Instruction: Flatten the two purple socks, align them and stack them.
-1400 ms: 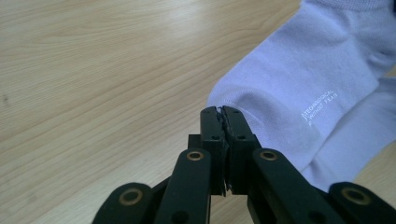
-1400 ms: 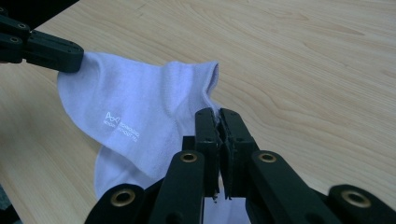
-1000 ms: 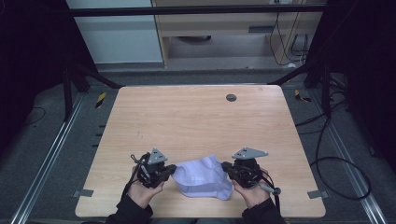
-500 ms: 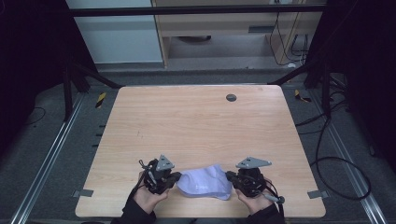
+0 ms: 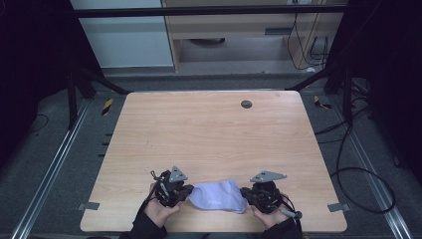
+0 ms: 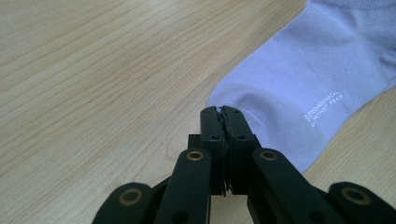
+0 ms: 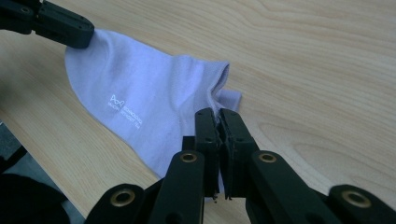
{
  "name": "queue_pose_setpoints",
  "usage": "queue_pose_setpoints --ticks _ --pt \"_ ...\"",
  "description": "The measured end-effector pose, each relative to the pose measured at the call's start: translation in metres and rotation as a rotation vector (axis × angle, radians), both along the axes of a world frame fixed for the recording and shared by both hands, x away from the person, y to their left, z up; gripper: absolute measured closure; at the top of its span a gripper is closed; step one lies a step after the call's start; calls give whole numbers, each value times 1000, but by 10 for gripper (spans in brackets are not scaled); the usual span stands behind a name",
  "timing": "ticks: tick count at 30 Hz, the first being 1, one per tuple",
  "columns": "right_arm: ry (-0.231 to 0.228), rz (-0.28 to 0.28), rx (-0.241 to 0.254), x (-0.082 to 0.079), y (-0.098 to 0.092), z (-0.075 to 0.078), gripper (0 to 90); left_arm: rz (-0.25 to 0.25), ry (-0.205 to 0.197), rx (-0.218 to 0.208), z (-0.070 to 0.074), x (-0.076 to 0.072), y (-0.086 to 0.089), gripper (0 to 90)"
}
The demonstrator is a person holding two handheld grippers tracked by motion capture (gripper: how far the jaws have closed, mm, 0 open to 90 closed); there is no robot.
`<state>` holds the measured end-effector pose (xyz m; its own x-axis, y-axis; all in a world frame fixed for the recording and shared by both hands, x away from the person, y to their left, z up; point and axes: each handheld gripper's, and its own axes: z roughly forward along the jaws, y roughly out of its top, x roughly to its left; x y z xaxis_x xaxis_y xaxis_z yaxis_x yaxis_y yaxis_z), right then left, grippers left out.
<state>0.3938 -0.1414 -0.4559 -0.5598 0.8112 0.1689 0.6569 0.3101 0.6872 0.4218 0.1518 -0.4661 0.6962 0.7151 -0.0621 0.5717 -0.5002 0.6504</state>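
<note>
Lilac sock (image 5: 219, 195) lies flat by the worktop's (image 5: 209, 134) near edge, long axis running between your hands. Left tongs (image 5: 187, 190) and right tongs (image 5: 245, 193) each clamp one end.

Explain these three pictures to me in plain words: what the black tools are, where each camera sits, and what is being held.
No robot here: a person holds a two-jaw tool in each hand. The high view looks down on a wooden table from above. There the left gripper and the right gripper each pinch one end of a pale lilac sock lying near the table's front edge. The other two pictures come from small cameras riding on the tools, looking along their black jaws. In both, the jaws stand closed on the sock's fabric, which carries small white lettering.
</note>
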Motion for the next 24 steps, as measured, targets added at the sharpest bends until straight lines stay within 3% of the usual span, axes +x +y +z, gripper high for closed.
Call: queue_pose_setpoints --ticks 11,14,15,19,24 --pt "20 -13 -20 3 -2 -10 865 -10 9 13 -8 1 -4 874" --pt "20 -19 -37 4 -4 -15 823 -11 10 5 -9 1 -3 867" --pt "20 -20 -47 4 -5 -16 788 -9 2 -3 -8 2 -1 828" --pt "-19 -32 -30 2 -8 -12 743 3 -44 -26 0 1 4 729" --pt "-96 5 13 1 -4 -9 778 -19 -99 -61 7 -1 -7 719"
